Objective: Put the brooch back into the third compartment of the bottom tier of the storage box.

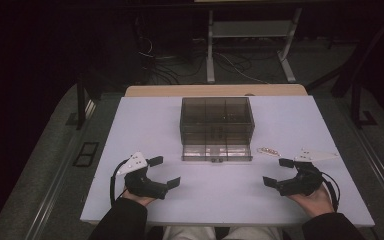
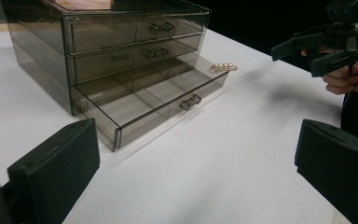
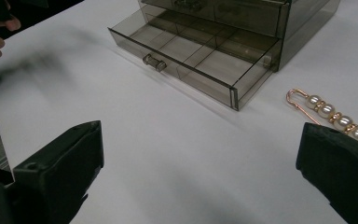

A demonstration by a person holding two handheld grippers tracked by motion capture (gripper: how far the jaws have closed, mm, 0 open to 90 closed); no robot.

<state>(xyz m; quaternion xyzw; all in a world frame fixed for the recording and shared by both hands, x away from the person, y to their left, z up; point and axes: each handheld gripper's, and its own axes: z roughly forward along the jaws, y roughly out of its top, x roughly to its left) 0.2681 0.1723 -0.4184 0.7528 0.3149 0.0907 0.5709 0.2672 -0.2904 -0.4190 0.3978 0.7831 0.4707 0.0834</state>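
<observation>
High view: a white table [image 1: 145, 130] carries a smoky clear drawer chest [image 1: 217, 120] at its far middle, with the bottom drawer [image 1: 216, 152] pulled out toward the person. Just right of that drawer lies a pearl pin [image 1: 268, 151], flat on the table. The left gripper [image 1: 164, 172] sits at the near left, jaws spread wide with nothing between them. The right gripper [image 1: 278, 172] sits at the near right, jaws also spread and empty, near the pin but apart from it.

Left gripper view: the 2 black jaws rise at the bottom corners, well apart, bare table between them. The chest [image 2: 107, 51] shows 3 drawers; the lowest one [image 2: 154, 100] stands out, split into compartments that look empty. The pin [image 2: 223, 67] lies beyond the drawer's far corner. The right gripper [image 2: 314, 53] is at the upper right, held in a hand.

Right gripper view: the jaws stand wide apart and hold nothing. The pin [image 3: 328, 112], 4 pearls on a gold wire, lies on the table just past the right-hand jaw, beside the open drawer [image 3: 196, 56].
</observation>
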